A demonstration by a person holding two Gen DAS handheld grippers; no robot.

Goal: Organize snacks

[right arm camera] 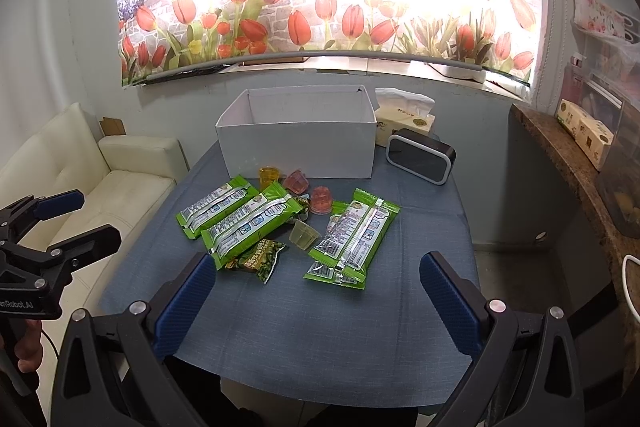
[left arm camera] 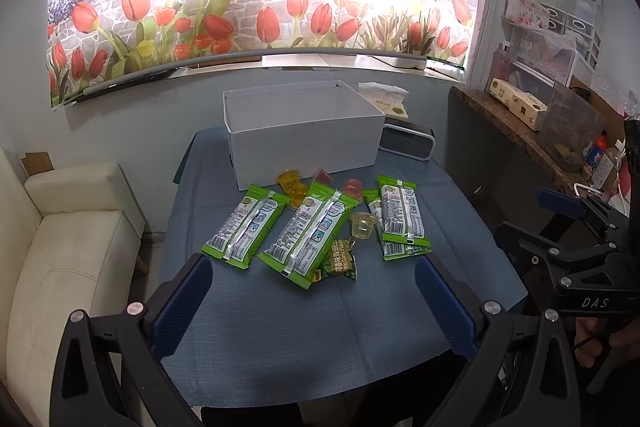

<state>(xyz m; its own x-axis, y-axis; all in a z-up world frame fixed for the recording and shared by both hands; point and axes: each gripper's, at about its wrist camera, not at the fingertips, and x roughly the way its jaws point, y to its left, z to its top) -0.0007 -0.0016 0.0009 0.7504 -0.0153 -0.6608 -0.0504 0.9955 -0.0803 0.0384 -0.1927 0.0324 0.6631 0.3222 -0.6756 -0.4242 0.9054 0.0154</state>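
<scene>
An open white box [left arm camera: 304,139] [right arm camera: 298,141] stands at the back of the blue-clothed table [left arm camera: 320,339] [right arm camera: 320,327]. In front of it lie several green snack packs [left arm camera: 244,223] [right arm camera: 354,233], small jelly cups in yellow and red [left arm camera: 362,225] [right arm camera: 322,201], and a small dark green packet [left arm camera: 340,261] [right arm camera: 258,259]. My left gripper [left arm camera: 314,299] hovers open over the near table, short of the snacks. My right gripper [right arm camera: 318,295] is open as well, likewise short of them. Neither holds anything. Each gripper shows at the edge of the other's view.
A black-and-white clock [left arm camera: 406,141] [right arm camera: 422,157] and a tissue pack [right arm camera: 404,113] sit right of the box. A cream sofa [left arm camera: 76,251] [right arm camera: 100,179] stands left of the table. A cluttered shelf [left arm camera: 532,123] [right arm camera: 580,155] runs along the right wall.
</scene>
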